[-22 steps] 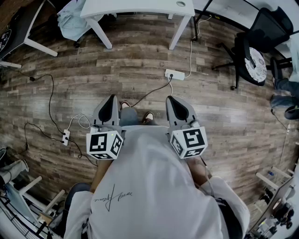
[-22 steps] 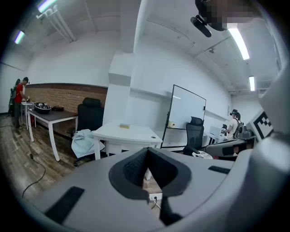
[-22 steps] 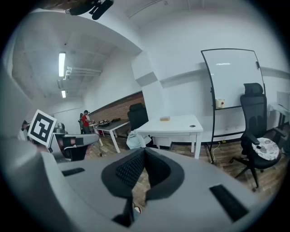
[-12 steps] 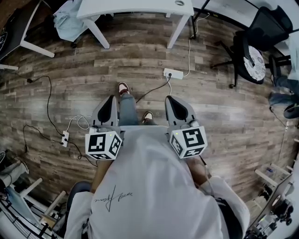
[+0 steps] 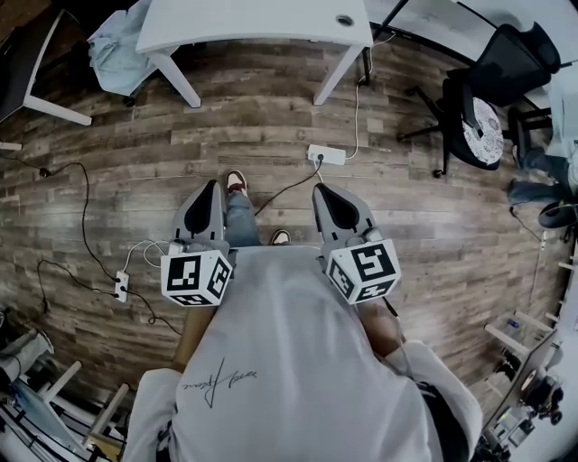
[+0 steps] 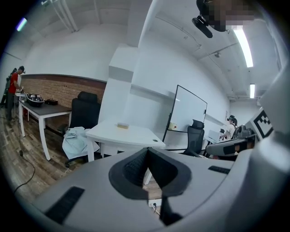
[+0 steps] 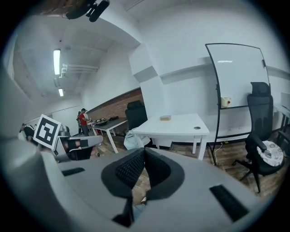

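Note:
I hold both grippers side by side at waist height in front of a person's white shirt (image 5: 289,361), pointing forward over the wooden floor. My left gripper (image 5: 209,193) is shut with nothing between its jaws; its dark pads meet in the left gripper view (image 6: 147,151). My right gripper (image 5: 326,197) is also shut and empty, its pads pressed together (image 7: 144,151). A white table (image 5: 253,20) stands ahead, also seen from the left gripper (image 6: 123,134) and from the right gripper (image 7: 174,125), with a small yellowish block (image 7: 165,118) on its top.
A white power strip (image 5: 326,155) and cables lie on the floor ahead. A black office chair (image 5: 474,117) stands at the right, a light blue cloth (image 5: 113,54) at the left of the table. A whiteboard (image 7: 235,74) stands behind. A shoe (image 5: 236,183) shows between the grippers.
The person has stepped forward: table, power strip and chair have come nearer in all views. Both grippers stay shut and level, in the same pose.

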`<state>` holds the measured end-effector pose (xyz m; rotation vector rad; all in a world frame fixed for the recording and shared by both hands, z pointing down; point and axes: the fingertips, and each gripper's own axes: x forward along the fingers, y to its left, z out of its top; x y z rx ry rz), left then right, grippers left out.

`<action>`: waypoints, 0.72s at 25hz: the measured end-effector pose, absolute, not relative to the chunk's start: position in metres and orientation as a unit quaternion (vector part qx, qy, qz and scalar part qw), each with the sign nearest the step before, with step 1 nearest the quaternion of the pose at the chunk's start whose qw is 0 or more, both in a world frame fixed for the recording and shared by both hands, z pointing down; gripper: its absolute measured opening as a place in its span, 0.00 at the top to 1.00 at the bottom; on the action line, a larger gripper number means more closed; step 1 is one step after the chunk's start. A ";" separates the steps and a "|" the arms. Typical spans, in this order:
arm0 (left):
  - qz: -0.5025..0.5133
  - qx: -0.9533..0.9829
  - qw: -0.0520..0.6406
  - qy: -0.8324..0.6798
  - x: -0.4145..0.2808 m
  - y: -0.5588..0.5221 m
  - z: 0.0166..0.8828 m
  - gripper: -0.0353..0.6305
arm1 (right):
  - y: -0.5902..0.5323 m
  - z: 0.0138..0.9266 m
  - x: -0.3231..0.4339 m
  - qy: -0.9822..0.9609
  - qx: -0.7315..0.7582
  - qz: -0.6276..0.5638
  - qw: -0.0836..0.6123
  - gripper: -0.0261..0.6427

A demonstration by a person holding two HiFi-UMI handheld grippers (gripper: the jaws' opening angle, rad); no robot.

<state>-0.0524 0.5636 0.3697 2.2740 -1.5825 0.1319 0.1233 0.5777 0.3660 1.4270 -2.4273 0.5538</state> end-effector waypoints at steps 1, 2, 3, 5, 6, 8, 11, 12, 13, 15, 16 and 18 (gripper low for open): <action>0.048 0.807 0.182 -0.560 -0.054 0.555 0.370 0.94 | 0.569 0.365 0.123 -0.837 0.495 0.191 0.137 0.94; 0.049 0.808 0.181 -0.558 -0.054 0.547 0.370 0.94 | 0.560 0.365 0.124 -0.834 0.498 0.191 0.138 0.94; 0.050 0.810 0.182 -0.555 -0.055 0.540 0.370 0.94 | 0.552 0.365 0.125 -0.832 0.502 0.192 0.139 0.94; 0.050 0.814 0.184 -0.548 -0.058 0.524 0.371 0.94 | 0.537 0.367 0.123 -0.829 0.504 0.195 0.144 0.94; 0.050 0.815 0.186 -0.546 -0.061 0.516 0.371 0.94 | 0.530 0.368 0.121 -0.829 0.504 0.196 0.146 0.95; 0.051 0.817 0.191 -0.542 -0.066 0.500 0.371 0.94 | 0.516 0.368 0.117 -0.826 0.505 0.200 0.151 0.94; 0.053 0.821 0.194 -0.535 -0.072 0.477 0.367 0.94 | 0.495 0.366 0.112 -0.821 0.509 0.208 0.155 0.95; 0.053 0.822 0.195 -0.532 -0.075 0.469 0.366 0.94 | 0.488 0.365 0.110 -0.820 0.510 0.209 0.156 0.94; 0.052 0.824 0.196 -0.529 -0.079 0.462 0.364 0.94 | 0.482 0.365 0.106 -0.819 0.510 0.209 0.157 0.95; 0.047 0.826 0.199 -0.525 -0.088 0.447 0.363 0.94 | 0.467 0.363 0.098 -0.818 0.511 0.208 0.159 0.95; 0.041 0.827 0.202 -0.524 -0.093 0.439 0.362 0.94 | 0.460 0.362 0.093 -0.817 0.513 0.208 0.160 0.94; 0.032 0.828 0.206 -0.521 -0.103 0.425 0.361 0.94 | 0.447 0.361 0.084 -0.815 0.515 0.210 0.161 0.95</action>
